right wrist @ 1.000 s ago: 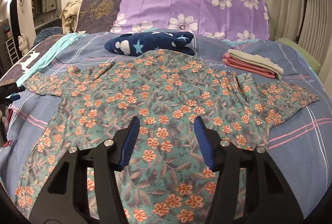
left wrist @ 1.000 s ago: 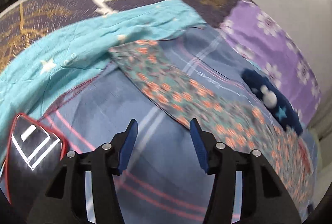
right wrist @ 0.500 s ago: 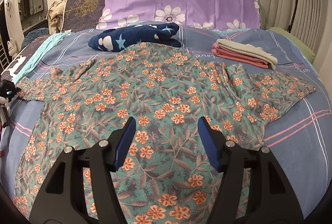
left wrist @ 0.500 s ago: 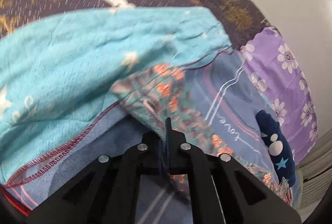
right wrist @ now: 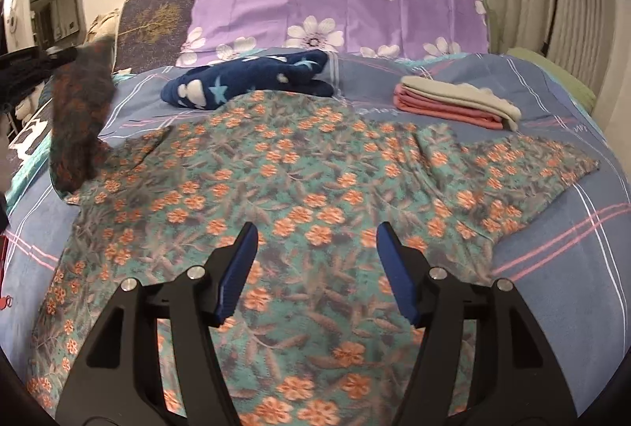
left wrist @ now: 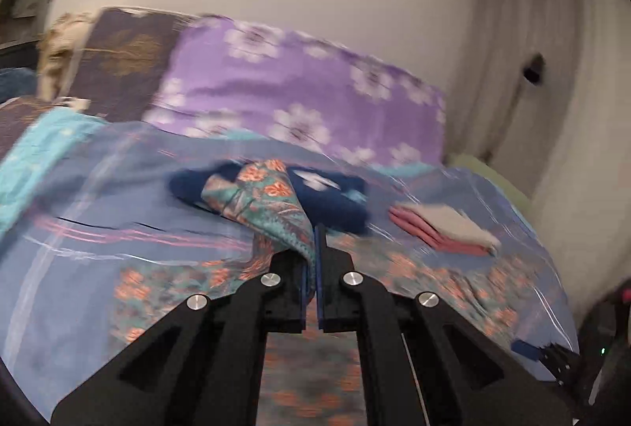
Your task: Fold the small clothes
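Note:
A teal shirt with orange flowers (right wrist: 315, 181) lies spread flat on the blue plaid bed cover (right wrist: 572, 260). My left gripper (left wrist: 314, 233) is shut on the shirt's left sleeve (left wrist: 268, 201) and holds it lifted off the bed; in the right wrist view the raised sleeve (right wrist: 79, 118) hangs at the far left. My right gripper (right wrist: 315, 240) is open and empty, hovering over the shirt's lower middle. The shirt's right sleeve (right wrist: 532, 170) lies flat.
A navy fleece with stars (right wrist: 244, 79) lies behind the shirt collar. A folded pink and beige stack (right wrist: 453, 103) sits at the back right. Purple flowered pillows (right wrist: 339, 8) line the headboard. A turquoise blanket (left wrist: 35, 158) lies at the left bed edge.
My left gripper closed on the left sleeve, lifted it and swung to the right over the bed. My right gripper stayed open and shifted slightly forward over the shirt.

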Demonstrator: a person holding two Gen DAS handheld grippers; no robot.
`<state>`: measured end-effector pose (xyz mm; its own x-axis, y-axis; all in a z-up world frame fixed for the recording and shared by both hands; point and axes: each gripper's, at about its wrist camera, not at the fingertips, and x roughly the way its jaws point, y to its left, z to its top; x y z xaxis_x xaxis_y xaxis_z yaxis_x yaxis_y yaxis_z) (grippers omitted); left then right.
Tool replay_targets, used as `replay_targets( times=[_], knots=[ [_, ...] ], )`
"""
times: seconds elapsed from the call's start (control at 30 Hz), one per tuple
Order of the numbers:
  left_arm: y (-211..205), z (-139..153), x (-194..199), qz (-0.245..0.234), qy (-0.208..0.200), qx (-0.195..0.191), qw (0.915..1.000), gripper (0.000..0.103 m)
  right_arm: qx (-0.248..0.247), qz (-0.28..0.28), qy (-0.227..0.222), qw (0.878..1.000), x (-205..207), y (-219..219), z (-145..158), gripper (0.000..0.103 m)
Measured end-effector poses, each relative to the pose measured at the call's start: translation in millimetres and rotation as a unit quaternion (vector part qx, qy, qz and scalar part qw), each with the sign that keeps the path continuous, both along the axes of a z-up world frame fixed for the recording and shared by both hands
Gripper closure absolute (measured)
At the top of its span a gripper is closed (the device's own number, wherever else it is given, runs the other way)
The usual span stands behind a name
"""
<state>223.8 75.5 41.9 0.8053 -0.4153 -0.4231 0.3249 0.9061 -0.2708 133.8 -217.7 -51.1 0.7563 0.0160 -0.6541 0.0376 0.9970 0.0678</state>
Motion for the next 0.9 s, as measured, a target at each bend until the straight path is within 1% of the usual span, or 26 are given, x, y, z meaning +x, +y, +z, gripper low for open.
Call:
replay_targets(
  times=[0.03, 0.07, 0.1, 0.13, 0.2, 0.27, 0.33, 0.37, 0.43, 0.47, 0.53, 0.57, 0.67, 0.73, 0.77, 0.8, 0.83, 0.87, 0.9],
  knots=[
    [-19, -9, 0, -0.016, 0.005, 0.008, 0.9998, 0.100, 0.003, -0.006, 0.003, 1.000, -1, -5, -1, 0.039],
    [-49, -24, 1, -0.041, 0.017, 0.022, 0.9988, 0.100, 0.007, -0.013, 0.007, 1.000, -2, -12, -2, 0.039],
    [-69, -35, 0, -0.058, 0.027, 0.033, 0.9974, 0.097, 0.010, -0.018, 0.010, 1.000, -3, -17, -3, 0.039],
    [-88, -47, 0, -0.075, 0.040, 0.046, 0.9953, 0.086, 0.014, -0.024, 0.015, 1.000, -4, -24, -6, 0.039],
    [-119, -70, -8, -0.108, 0.066, 0.074, 0.9892, 0.070, 0.020, -0.031, 0.027, 0.999, -5, -37, -10, 0.039],
    [-127, -82, -18, -0.125, 0.068, 0.091, 0.9856, 0.068, 0.028, -0.031, 0.037, 0.998, -4, -46, -14, 0.039],
    [-117, -83, -26, -0.122, 0.062, 0.103, 0.9852, 0.064, 0.046, -0.022, 0.052, 0.997, 0, -54, -17, 0.039],
    [-107, -81, -32, -0.115, 0.054, 0.111, 0.9856, 0.062, 0.057, -0.015, 0.059, 0.997, 3, -56, -17, 0.039],
    [-85, -77, -46, -0.089, 0.043, 0.126, 0.9871, 0.052, 0.092, 0.013, 0.071, 0.993, 14, -59, -17, 0.047],
    [-69, -75, -54, -0.064, 0.035, 0.139, 0.9877, 0.048, 0.103, 0.024, 0.074, 0.992, 19, -57, -17, 0.048],
    [-48, -75, -59, -0.030, 0.030, 0.161, 0.9860, 0.048, 0.124, 0.053, 0.085, 0.987, 36, -50, -18, 0.048],
    [-33, -79, -61, -0.007, 0.037, 0.173, 0.9842, 0.047, 0.133, 0.067, 0.093, 0.985, 47, -43, -20, 0.048],
    [8, -95, -56, 0.043, 0.079, 0.175, 0.9804, 0.047, 0.152, 0.093, 0.123, 0.976, 80, -26, -31, 0.048],
    [31, -104, -53, 0.087, 0.099, 0.184, 0.9741, 0.047, 0.165, 0.103, 0.146, 0.970, 103, -13, -40, 0.048],
    [43, -108, -50, 0.106, 0.109, 0.181, 0.9716, 0.047, 0.168, 0.103, 0.153, 0.968, 111, -8, -45, 0.047],
    [53, -111, -47, 0.120, 0.116, 0.174, 0.9705, 0.047, 0.172, 0.105, 0.163, 0.966, 122, 0, -52, 0.040],
    [62, -113, -44, 0.132, 0.123, 0.166, 0.9695, 0.046, 0.171, 0.105, 0.164, 0.966, 128, 5, -55, 0.038],
    [70, -114, -39, 0.140, 0.129, 0.155, 0.9693, 0.046, 0.162, 0.100, 0.153, 0.970, 133, 12, -56, 0.039],
    [74, -114, -36, 0.143, 0.133, 0.147, 0.9696, 0.046, 0.152, 0.099, 0.144, 0.973, 136, 17, -56, 0.061]
  ],
)
